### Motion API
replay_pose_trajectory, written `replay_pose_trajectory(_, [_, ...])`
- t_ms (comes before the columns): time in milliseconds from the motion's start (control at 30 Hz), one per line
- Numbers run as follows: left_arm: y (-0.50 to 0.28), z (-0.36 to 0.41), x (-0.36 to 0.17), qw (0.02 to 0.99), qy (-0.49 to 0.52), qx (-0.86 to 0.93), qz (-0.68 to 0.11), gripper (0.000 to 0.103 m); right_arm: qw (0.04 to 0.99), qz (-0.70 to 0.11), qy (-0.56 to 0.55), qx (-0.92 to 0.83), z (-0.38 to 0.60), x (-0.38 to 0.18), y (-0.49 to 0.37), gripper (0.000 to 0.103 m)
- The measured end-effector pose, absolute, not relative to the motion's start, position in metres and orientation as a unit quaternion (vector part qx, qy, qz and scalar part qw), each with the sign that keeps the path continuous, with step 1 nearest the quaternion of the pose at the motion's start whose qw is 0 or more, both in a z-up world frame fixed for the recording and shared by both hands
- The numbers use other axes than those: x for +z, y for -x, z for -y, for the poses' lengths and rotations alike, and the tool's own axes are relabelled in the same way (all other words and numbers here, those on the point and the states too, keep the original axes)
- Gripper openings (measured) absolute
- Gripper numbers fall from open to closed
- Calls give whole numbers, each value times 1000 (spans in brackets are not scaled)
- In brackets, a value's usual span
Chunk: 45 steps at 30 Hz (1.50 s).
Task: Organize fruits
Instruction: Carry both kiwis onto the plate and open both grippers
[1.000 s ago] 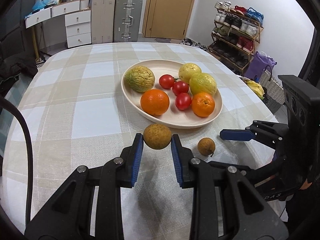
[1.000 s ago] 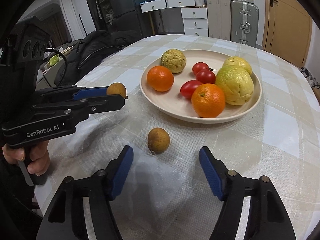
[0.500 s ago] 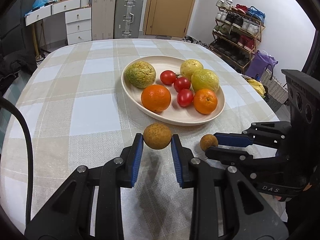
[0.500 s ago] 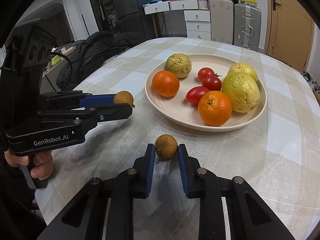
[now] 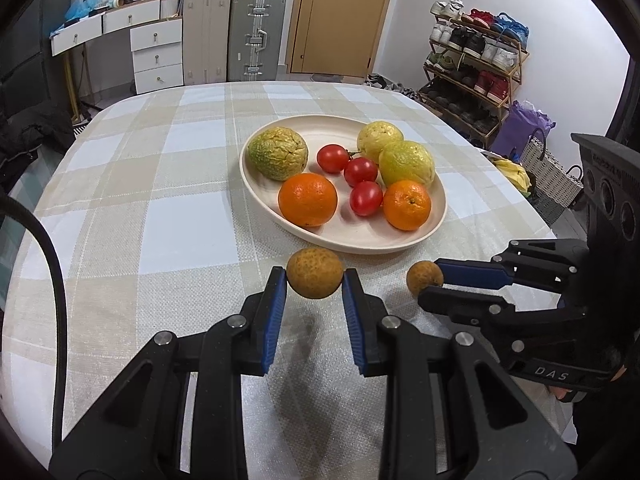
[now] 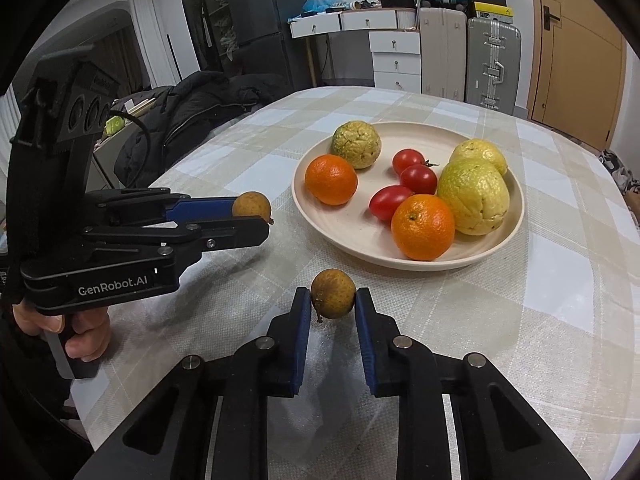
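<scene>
My left gripper (image 5: 314,280) is shut on a small brown longan (image 5: 315,273) and holds it above the cloth, just short of the plate's near rim. It also shows in the right wrist view (image 6: 256,216) with its longan (image 6: 251,206). My right gripper (image 6: 333,300) is shut on a second brown longan (image 6: 333,294), lifted a little off the table; that longan also shows in the left wrist view (image 5: 424,278). The cream plate (image 5: 360,242) holds two oranges, three tomatoes and three yellow-green bumpy fruits.
The round table (image 5: 160,200) has a beige and white checked cloth. A black jacket (image 6: 192,112) lies past the table's left edge. A shoe rack (image 5: 472,76), suitcases (image 5: 256,36) and white drawers (image 5: 156,56) stand around the room.
My right gripper closed on the second longan and lifted it slightly off the cloth. My left gripper, still holding its longan, shifted a little closer to the plate.
</scene>
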<state>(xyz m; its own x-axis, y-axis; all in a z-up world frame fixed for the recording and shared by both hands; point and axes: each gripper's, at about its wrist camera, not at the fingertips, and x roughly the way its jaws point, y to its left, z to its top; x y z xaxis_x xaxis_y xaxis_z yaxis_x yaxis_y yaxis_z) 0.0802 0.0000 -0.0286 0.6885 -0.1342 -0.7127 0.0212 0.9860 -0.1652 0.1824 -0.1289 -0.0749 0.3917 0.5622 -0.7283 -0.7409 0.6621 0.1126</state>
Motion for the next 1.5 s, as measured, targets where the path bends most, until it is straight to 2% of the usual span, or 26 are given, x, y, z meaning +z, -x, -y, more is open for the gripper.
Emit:
replay_pose_trajectory(933, [-72,-4,-8,930,85,-36,-356,26,875,-315,42,364,173,-39,-196,23])
replay_pose_trajectory(1500, [-95,4,8,935,75,-36,-344,26,884,-307,43,351,179,-27,-207,23])
